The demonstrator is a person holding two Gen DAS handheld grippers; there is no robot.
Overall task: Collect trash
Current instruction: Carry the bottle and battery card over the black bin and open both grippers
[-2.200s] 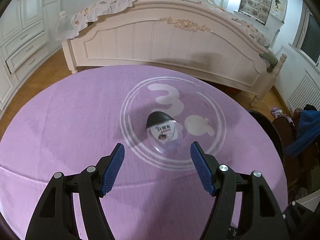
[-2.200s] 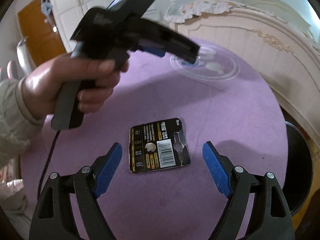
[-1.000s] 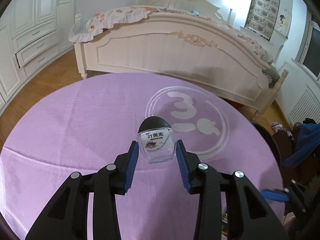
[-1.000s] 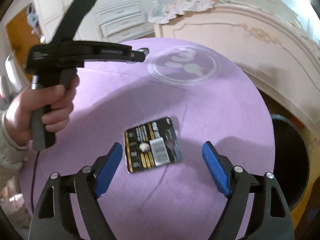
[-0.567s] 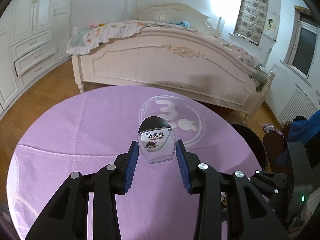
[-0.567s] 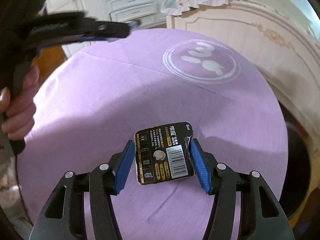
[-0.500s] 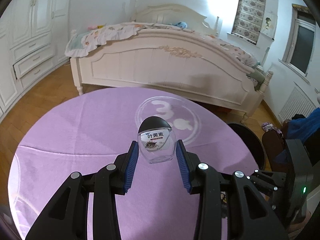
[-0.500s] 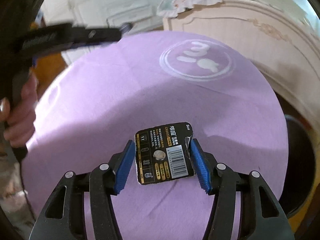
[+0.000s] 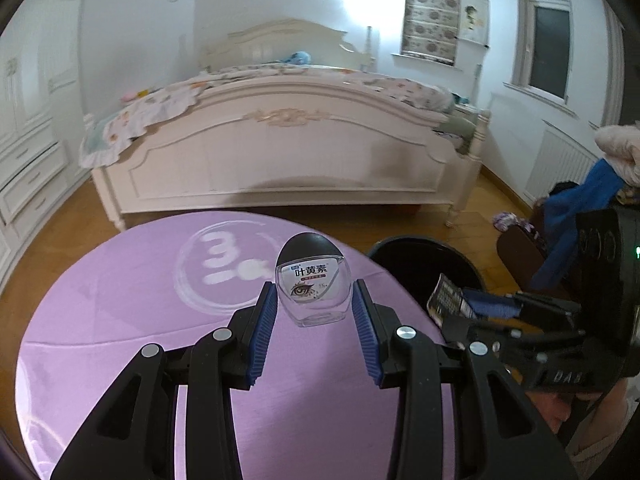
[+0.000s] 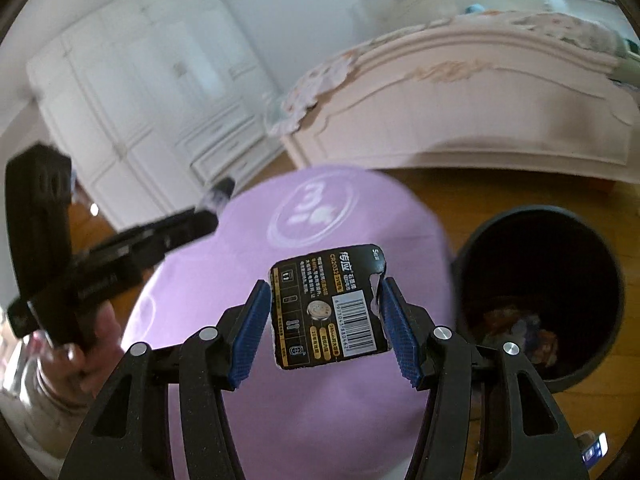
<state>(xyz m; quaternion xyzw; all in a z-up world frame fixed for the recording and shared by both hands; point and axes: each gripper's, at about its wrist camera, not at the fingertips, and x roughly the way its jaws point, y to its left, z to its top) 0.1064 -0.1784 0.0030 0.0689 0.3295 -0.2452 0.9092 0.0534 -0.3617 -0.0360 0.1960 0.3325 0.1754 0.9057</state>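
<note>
My left gripper (image 9: 313,300) is shut on a small clear eye-drop bottle (image 9: 311,286) with a black cap, held above the round purple table (image 9: 120,292). My right gripper (image 10: 324,308) is shut on a black battery blister card (image 10: 330,306), lifted off the table. A black trash bin (image 10: 540,292) stands on the floor to the right of the table, with some rubbish inside. In the left wrist view the right gripper (image 9: 460,304) with the card (image 9: 444,300) hangs at the bin's near rim (image 9: 424,248). The left gripper's body (image 10: 120,248) shows at the left of the right wrist view.
A white bed (image 9: 280,148) stands beyond the table. White wardrobes and drawers (image 10: 140,100) line the left wall. A chair with blue clothes (image 9: 580,208) sits at the right, near a radiator. Wooden floor surrounds the table.
The right gripper closed on the battery card and lifted it off the table toward the bin. The left gripper rose and swung right with the bottle, bringing the bin into view.
</note>
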